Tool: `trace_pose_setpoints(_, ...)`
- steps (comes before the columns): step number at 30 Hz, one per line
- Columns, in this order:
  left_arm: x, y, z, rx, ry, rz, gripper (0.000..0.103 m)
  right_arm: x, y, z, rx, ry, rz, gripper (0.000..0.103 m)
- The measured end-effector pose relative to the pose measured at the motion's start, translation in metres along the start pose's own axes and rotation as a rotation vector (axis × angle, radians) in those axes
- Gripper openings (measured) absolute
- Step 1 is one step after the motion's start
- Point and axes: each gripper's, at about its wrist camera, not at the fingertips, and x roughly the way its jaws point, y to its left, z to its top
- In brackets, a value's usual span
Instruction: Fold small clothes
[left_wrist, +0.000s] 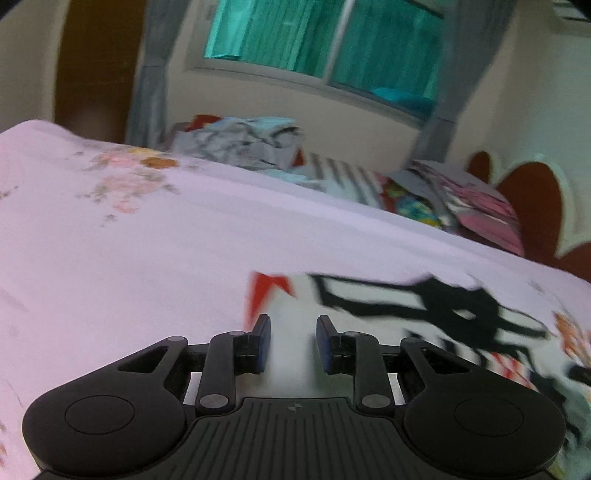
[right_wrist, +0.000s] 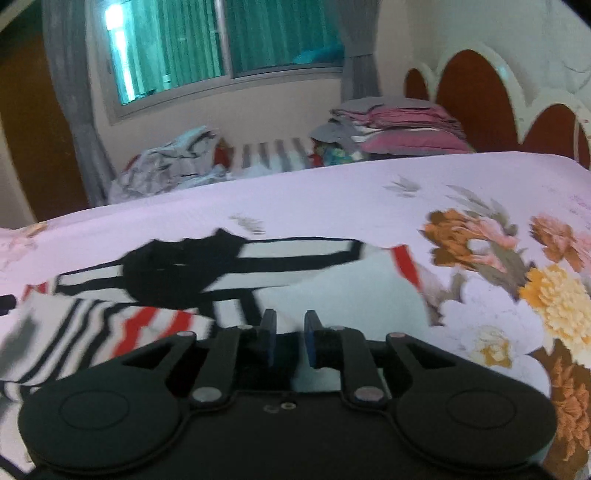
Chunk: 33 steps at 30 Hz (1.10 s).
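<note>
Two claws over the bed (left_wrist: 155, 236), both pointing down at one small garment (right_wrist: 295, 291), white with black stripes and red trim, lying flat on the pale floral sheet. In the left wrist view my left claw (left_wrist: 293, 343) has its blue pads a narrow gap apart, white cloth showing between and under them. I can't tell if the pads press the fabric, the picture is blurred. From that claw the garment runs out toward 1 to 3 o'clock, its red corner at 11. In the right wrist view my right claw (right_wrist: 290, 341) is almost closed, a slim gap left, with dark and white cloth right at the pads. Grip or no grip, can't tell. The garment spreads from 9 to 1 o'clock of that claw, its bunched striped part at 9. A loose clothes pile (right_wrist: 173, 162) sits at the far edge around 11, a folded stack (right_wrist: 399, 125) around 1.
</note>
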Motion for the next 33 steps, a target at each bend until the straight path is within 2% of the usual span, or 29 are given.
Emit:
trace_pose_setpoints(4, -0.019, -0.029, -0.026, 0.026, 0.048, -0.079, 0.026, 0.005, 0.028, -0.006, -0.043, 0.044, 0.063, 0.019)
trace_pose_setpoints(8, -0.031, -0.050, -0.058, 0.090, 0.103, -0.112, 0.026, 0.010, 0.045, -0.016, -0.097, 0.088, 0.078, 0.020)
trace_pose_setpoints(9, -0.030, -0.047, -0.065, 0.070, 0.130, -0.113, 0.026, 0.010, 0.047, -0.020, -0.110, 0.101, 0.071, 0.021)
trace_pose_setpoints(11, -0.031, -0.032, -0.074, 0.002, 0.117, -0.137, 0.026, 0.015, 0.042, -0.026, -0.136, 0.126, 0.029, 0.021)
trace_pose_setpoints(15, -0.031, -0.026, -0.066, -0.016, 0.148, -0.136, 0.026, 0.011, 0.033, -0.023, -0.128, 0.131, -0.002, 0.020)
trace_pose_setpoints(18, -0.038, -0.032, -0.066, -0.005, 0.137, -0.115, 0.026, 0.005, 0.032, -0.025, -0.108, 0.127, 0.002, 0.026)
trace_pose_setpoints(21, -0.039, -0.035, -0.069, 0.009, 0.135, -0.102, 0.026, 0.005, 0.034, -0.030, -0.159, 0.142, -0.006, 0.026)
trace_pose_setpoints(25, -0.047, -0.040, -0.066, -0.015, 0.130, -0.095, 0.026, -0.009, 0.029, -0.024, -0.102, 0.133, 0.026, 0.026)
trace_pose_setpoints(33, -0.062, -0.076, -0.070, 0.027, 0.141, -0.143, 0.029, -0.033, 0.047, -0.030, -0.139, 0.113, 0.098, 0.029)
